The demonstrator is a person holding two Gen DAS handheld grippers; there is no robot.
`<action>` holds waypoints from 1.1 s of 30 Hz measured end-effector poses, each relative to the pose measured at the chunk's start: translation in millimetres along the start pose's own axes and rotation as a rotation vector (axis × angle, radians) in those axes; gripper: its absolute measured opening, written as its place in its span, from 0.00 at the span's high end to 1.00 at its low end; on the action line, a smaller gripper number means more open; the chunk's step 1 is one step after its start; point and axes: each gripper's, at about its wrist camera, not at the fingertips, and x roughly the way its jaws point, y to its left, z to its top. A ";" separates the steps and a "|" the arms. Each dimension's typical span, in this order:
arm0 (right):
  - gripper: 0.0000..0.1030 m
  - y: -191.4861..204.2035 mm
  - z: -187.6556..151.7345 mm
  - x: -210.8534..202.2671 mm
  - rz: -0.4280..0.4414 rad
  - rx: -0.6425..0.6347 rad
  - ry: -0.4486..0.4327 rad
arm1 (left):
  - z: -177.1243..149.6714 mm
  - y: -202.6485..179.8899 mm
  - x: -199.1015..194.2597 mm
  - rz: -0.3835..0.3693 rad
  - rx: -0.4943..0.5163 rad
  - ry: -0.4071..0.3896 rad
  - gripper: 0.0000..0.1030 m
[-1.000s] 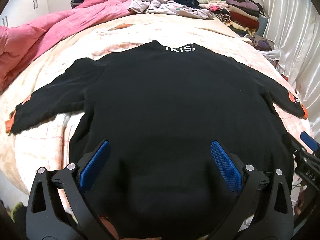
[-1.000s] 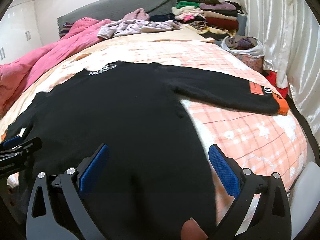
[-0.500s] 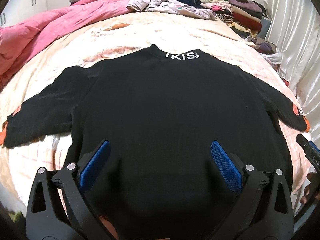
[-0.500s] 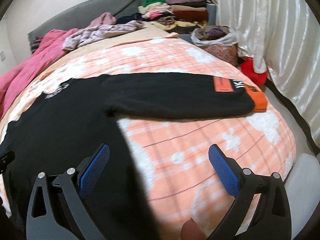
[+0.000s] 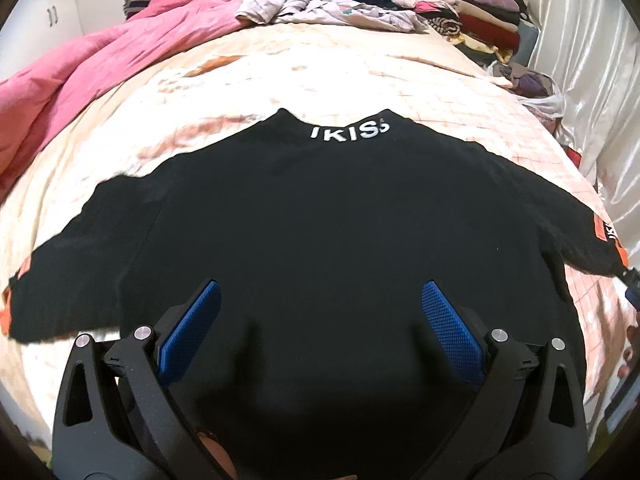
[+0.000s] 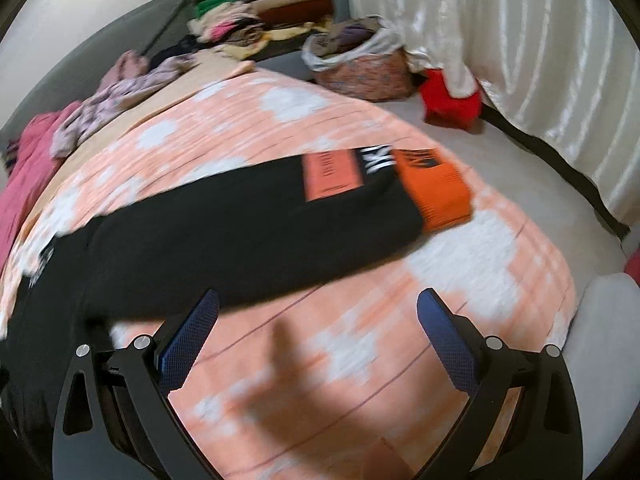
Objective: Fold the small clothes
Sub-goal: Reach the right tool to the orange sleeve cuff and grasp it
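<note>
Sweater [image 5: 340, 220]: soft, limp knit; lay flat.
Grasp point: orange cuff [image 6: 438, 192], ahead of right gripper [image 6: 318, 334].
Left gripper [image 5: 320, 328]: wide, empty.
Right gripper: wide, empty.

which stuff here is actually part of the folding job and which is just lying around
In the job:
black sweater, spread flat
its orange cuff
left tongs, right tongs, both open

Lying about:
pink quilt
stacked clothes
basket
red cloth
</note>
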 end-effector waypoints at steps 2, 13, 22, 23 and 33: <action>0.04 -15.8 8.9 11.3 -0.025 0.049 0.030 | 4.7 -2.2 4.8 -0.002 0.004 0.005 0.08; 0.04 -49.4 33.8 61.0 -0.033 0.139 0.097 | 22.2 -14.8 38.8 -0.049 -0.001 0.020 0.08; 0.26 -64.2 49.7 67.6 0.091 0.232 0.015 | 22.3 -15.8 40.9 -0.049 0.021 0.015 0.08; 0.44 -65.3 50.3 64.3 0.092 0.228 0.003 | 22.5 -15.5 40.2 -0.048 0.021 0.013 0.08; 0.85 -68.9 54.9 24.5 0.304 0.210 -0.126 | 26.2 -8.7 32.8 -0.061 0.014 0.000 0.08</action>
